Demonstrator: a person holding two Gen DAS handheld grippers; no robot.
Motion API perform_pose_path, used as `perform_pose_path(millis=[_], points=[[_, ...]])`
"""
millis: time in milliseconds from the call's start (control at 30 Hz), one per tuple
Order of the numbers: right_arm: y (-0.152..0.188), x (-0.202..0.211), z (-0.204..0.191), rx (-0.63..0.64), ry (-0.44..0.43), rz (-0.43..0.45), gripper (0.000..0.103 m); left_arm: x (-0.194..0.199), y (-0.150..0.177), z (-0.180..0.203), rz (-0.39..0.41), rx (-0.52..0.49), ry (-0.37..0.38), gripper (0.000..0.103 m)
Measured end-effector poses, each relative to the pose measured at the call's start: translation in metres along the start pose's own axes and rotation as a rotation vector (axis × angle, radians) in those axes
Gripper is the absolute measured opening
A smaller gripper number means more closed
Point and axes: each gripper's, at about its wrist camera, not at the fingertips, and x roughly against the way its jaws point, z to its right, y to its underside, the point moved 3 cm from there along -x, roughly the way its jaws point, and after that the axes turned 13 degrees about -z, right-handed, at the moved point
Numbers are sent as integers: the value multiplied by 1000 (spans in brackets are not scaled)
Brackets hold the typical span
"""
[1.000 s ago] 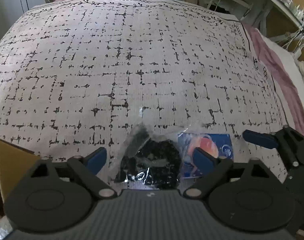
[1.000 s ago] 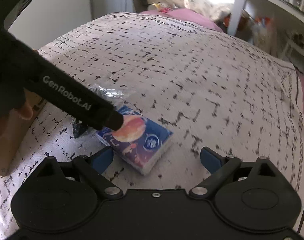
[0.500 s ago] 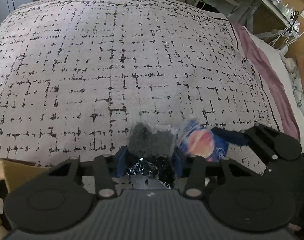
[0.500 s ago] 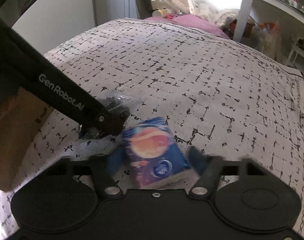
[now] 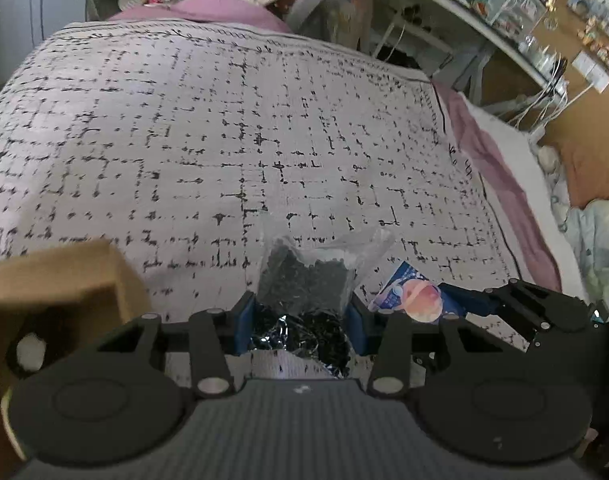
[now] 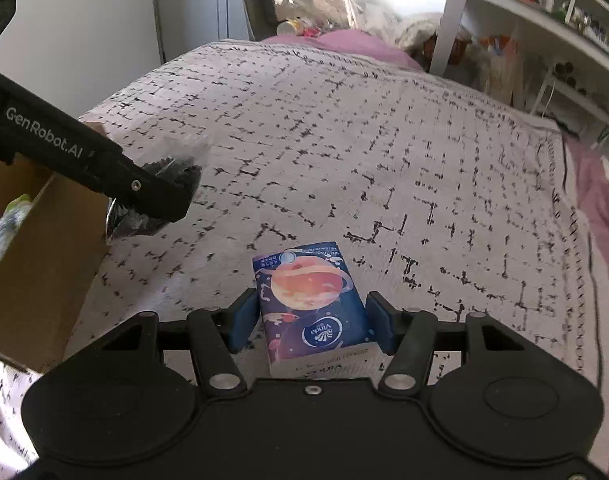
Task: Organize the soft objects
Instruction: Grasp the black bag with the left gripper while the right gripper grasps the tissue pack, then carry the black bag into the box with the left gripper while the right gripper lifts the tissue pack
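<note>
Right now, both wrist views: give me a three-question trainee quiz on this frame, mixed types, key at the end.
1. True or false: the left gripper is clamped on the clear bag of black beads.
2. What sits between the right gripper's pads? A) the Vinda tissue pack B) a sock C) a towel
3. Fill in: the open container at the bed's left edge is a ___ box.

Key: 1 true. 2 A; its jaws are closing on the pack. 3 cardboard.
</note>
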Motion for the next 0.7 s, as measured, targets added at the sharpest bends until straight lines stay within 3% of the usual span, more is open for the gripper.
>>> perform_pose_path(millis=[300, 700], points=[[-4, 47, -23, 32, 12, 87, 57, 45, 29, 1, 89, 10, -1, 46], [-1, 80, -50, 42, -19, 141, 57, 99, 65, -1, 185, 33, -36, 45]])
